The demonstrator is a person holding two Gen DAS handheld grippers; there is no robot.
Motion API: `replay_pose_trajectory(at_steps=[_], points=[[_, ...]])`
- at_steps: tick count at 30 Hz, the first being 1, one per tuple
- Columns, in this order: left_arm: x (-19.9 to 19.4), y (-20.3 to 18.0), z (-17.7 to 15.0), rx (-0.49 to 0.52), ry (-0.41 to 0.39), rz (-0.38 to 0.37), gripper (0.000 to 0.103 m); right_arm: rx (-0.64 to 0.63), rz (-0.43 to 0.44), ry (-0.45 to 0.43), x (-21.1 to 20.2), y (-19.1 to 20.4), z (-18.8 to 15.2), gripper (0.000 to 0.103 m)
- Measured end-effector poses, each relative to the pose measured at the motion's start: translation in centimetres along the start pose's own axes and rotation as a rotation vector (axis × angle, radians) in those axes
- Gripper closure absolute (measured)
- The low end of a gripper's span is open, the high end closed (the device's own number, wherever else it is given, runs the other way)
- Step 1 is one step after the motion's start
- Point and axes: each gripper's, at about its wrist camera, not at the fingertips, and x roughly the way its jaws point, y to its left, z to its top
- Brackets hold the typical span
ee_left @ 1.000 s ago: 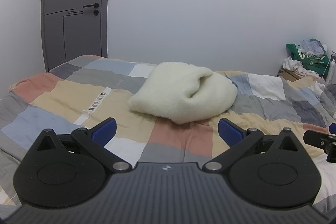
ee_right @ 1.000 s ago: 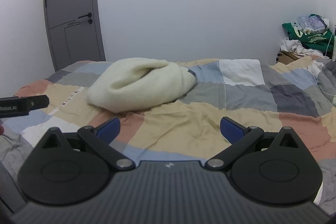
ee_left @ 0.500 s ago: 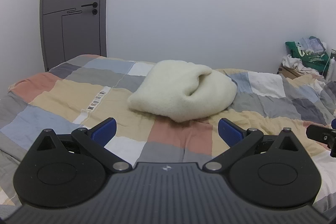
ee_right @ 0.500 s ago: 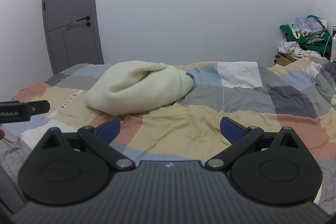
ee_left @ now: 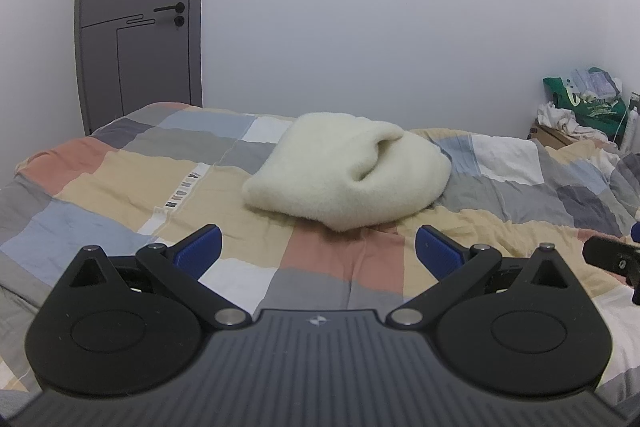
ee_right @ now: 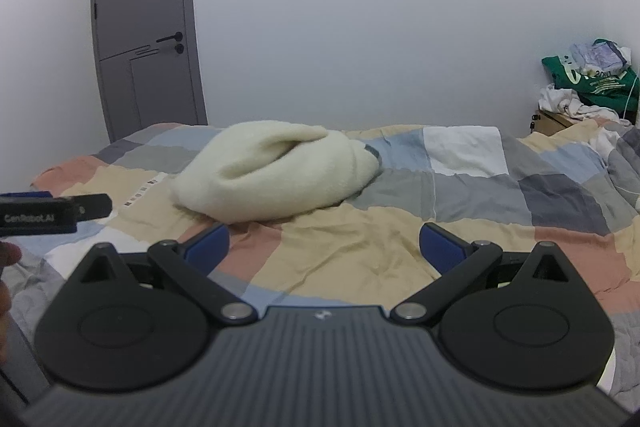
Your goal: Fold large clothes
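A cream fleece garment lies folded in a thick bundle on the patchwork bedspread, in the middle of the bed. It also shows in the right wrist view, left of centre. My left gripper is open and empty, held above the near part of the bed, short of the bundle. My right gripper is open and empty, to the right of the left one and also short of the bundle. The left gripper's side shows at the left edge of the right wrist view.
A grey door stands shut at the back left. A pile of clothes and a green bag sit on a small stand at the far right. A white wall runs behind the bed.
Both grippers have drawn back and risen a little; the garment and the bed sit slightly lower in the views. The garment has not moved. Both grippers stay open.
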Motion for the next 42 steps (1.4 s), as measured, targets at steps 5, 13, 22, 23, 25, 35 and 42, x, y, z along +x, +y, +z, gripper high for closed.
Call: replay_pose_trajectory(at_steps=[5,13,22,23,25,35,42], points=[[0.0,0.0,-0.1,-0.007,-0.006,-0.002,0.000,0.019,-0.016,-0.001,0.0,-0.1,0.1,0.000],[-0.3,0.2,0.1,-0.013,-0.027,-0.006,0.000,0.019,-0.036,0.002,0.1,0.3,0.1,0.000],[0.0,0.5,0.9,-0.019,-0.028,-0.015,0.000,0.023,-0.016,-0.029,-0.2,0.7,0.3,0.000],[0.1,0.5,1.1,-0.018,-0.029,-0.016,0.000,0.031,-0.009,-0.028,-0.2,0.6,0.3,0.000],[0.5,0.6,1.8,0.002,-0.042,-0.023,0.000,0.052,-0.012,-0.029,0.0,0.5,0.6,0.000],[6.3,2.8,8.0,-0.029,-0.023,-0.049,0.000,0.131,-0.014,-0.019,3.4,-0.7,3.6,0.000],[14.2,2.2,11.3,-0.039,0.061,-0.091,0.000,0.178,0.000,0.024,9.8,-1.4,6.4,0.001]])
